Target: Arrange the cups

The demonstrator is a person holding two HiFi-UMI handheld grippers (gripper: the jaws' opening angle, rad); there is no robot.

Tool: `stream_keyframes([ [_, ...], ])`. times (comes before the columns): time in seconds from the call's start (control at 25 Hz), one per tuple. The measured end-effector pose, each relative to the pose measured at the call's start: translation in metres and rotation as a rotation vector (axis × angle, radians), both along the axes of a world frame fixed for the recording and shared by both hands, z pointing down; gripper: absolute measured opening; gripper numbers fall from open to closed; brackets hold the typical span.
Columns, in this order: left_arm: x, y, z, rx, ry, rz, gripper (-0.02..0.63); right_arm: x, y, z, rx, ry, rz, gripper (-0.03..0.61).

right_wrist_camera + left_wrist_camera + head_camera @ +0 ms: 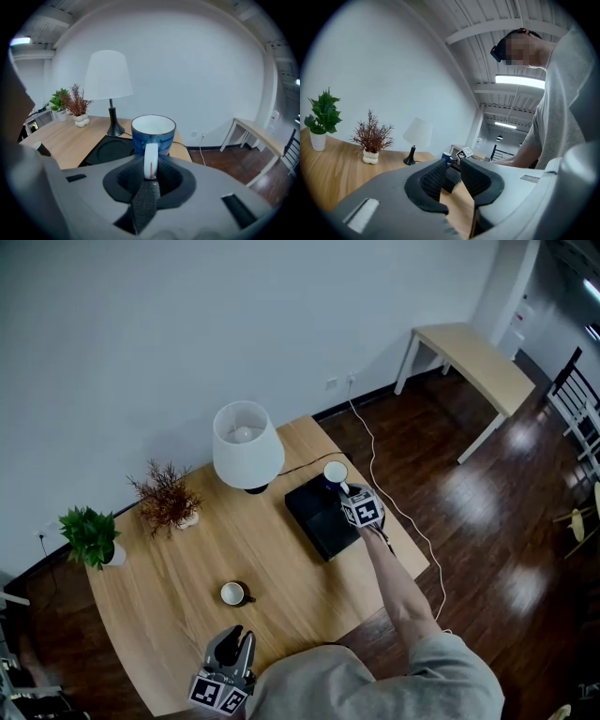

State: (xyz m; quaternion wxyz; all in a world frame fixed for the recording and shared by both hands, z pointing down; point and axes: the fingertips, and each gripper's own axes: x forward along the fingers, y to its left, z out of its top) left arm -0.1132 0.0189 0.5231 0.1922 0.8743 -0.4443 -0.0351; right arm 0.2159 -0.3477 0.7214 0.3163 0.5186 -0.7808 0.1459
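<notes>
1. The right gripper (151, 172) had its fingers (174, 182) pinching the white handle (150, 161) of the blue cup (153, 132), over the far corner of the black tray (314, 512) on the desk (281, 559).
2. The left gripper (232, 641) had its fingers (432, 180) spread, with nothing between them, near the desk's front edge.
3. A second cup (233, 593) stood on the desk, well apart from the tray.
4. The blue cup hung by its thin handle only, so it could swing, slip and drop on the tray.
5. It could also bump the lamp (247, 446) close by.
6. No words could be read; only square marks showed on the grippers' cubes (362, 510).
</notes>
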Motion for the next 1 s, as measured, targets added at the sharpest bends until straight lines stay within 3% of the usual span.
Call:
stream_keyframes([
  [0.28,-0.012,0.004,0.006,-0.023,0.027,-0.044,0.084,-0.005,-0.003,0.002,0.038,-0.025,-0.075,0.074],
  [0.48,-0.01,0.004,0.006,-0.024,0.035,-0.037,0.084,-0.004,-0.002,0.003,0.053,0.03,-0.106,0.084],
  [0.52,-0.009,0.004,0.006,-0.023,0.037,-0.034,0.084,-0.003,-0.002,0.004,0.052,0.042,-0.095,0.095],
  [0.56,-0.009,0.005,0.006,-0.021,0.039,-0.031,0.084,-0.003,-0.001,0.004,0.049,0.04,-0.084,0.154],
  [0.72,-0.006,0.006,0.004,-0.015,0.049,-0.024,0.084,0.0,0.012,-0.001,0.049,-0.035,-0.033,0.22],
  [0.88,-0.01,0.01,0.004,-0.019,0.05,-0.033,0.084,0.008,0.052,-0.036,0.143,-0.148,0.071,0.215],
  [0.92,-0.013,0.011,0.005,-0.02,0.055,-0.041,0.084,-0.006,0.07,-0.05,0.179,-0.201,0.053,0.213],
  [1.0,-0.015,0.007,0.008,-0.017,0.084,-0.055,0.084,-0.056,0.113,-0.069,0.212,-0.265,-0.084,0.169],
])
